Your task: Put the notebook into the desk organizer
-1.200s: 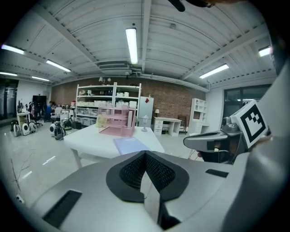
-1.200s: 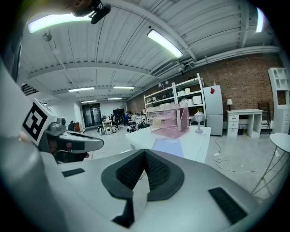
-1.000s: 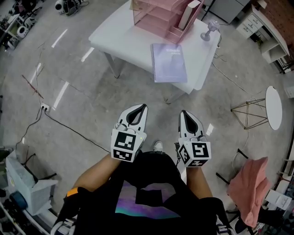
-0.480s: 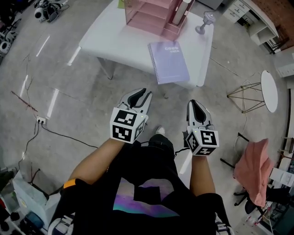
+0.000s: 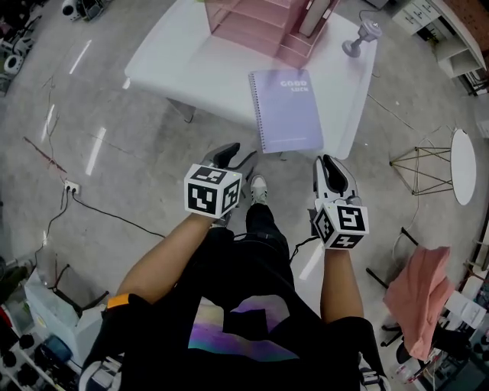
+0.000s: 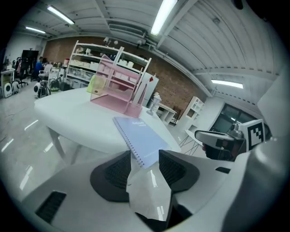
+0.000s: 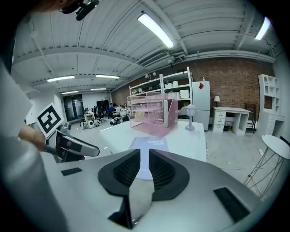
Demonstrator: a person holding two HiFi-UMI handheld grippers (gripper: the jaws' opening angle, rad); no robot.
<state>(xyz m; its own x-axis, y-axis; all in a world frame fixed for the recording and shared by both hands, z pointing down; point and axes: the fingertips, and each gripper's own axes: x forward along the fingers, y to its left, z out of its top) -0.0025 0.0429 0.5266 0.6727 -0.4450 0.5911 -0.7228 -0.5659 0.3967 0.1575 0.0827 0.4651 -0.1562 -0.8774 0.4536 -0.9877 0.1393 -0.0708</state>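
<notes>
Notebook (image 5: 289,111): lilac, spiral-bound, lying flat and closed on the white table (image 5: 191,72), upper centre of the head view, at the table's near right edge. Its long axis runs roughly top to bottom of the frame, with the lower end tipped slightly right. The spiral runs along the left edge, and the title end points up-frame toward the pink desk organizer (image 5: 256,23), which stands apart from it at the top edge.

Left gripper (image 5: 235,156): centre of the frame, below the notebook and off the table. Its jaws have just been opening and stand wide apart with nothing between them.

Right gripper (image 5: 330,161): right of centre. Its jaws have just been opening to a narrow gap, also with nothing between them.
</notes>
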